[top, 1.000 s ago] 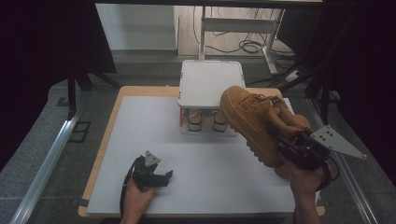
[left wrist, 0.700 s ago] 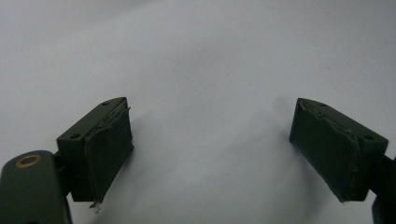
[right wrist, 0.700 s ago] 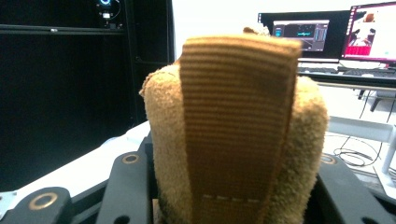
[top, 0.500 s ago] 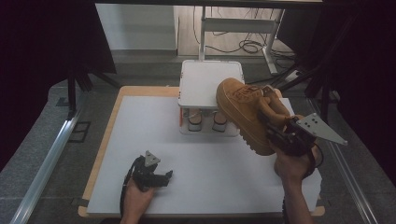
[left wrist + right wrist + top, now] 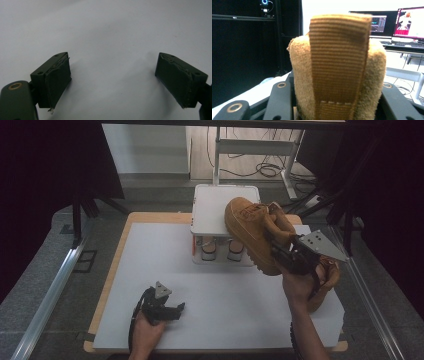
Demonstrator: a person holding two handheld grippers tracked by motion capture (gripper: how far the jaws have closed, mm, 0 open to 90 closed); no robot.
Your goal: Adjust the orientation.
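Boot [image 5: 252,232] aloft at right of frame, over white rack [image 5: 220,212]; looks bulky, soft suede, stiff sole. Left gripper [image 5: 170,311] lower left on surface [image 5: 150,260], jaws wide, empty. Right gripper [image 5: 285,257] clamped on heel collar and pull tab [image 5: 338,60]. Second boot [image 5: 325,280] just beside, right edge, may snag.

**Where things sit**

A rack [image 5: 226,215] stands at the surface's [image 5: 150,270] far middle. 1 boot [image 5: 252,232] hangs over its right side, held up by the right gripper [image 5: 287,257]. Another boot [image 5: 325,280] lies at the right edge. The left gripper [image 5: 162,307] rests near-left.
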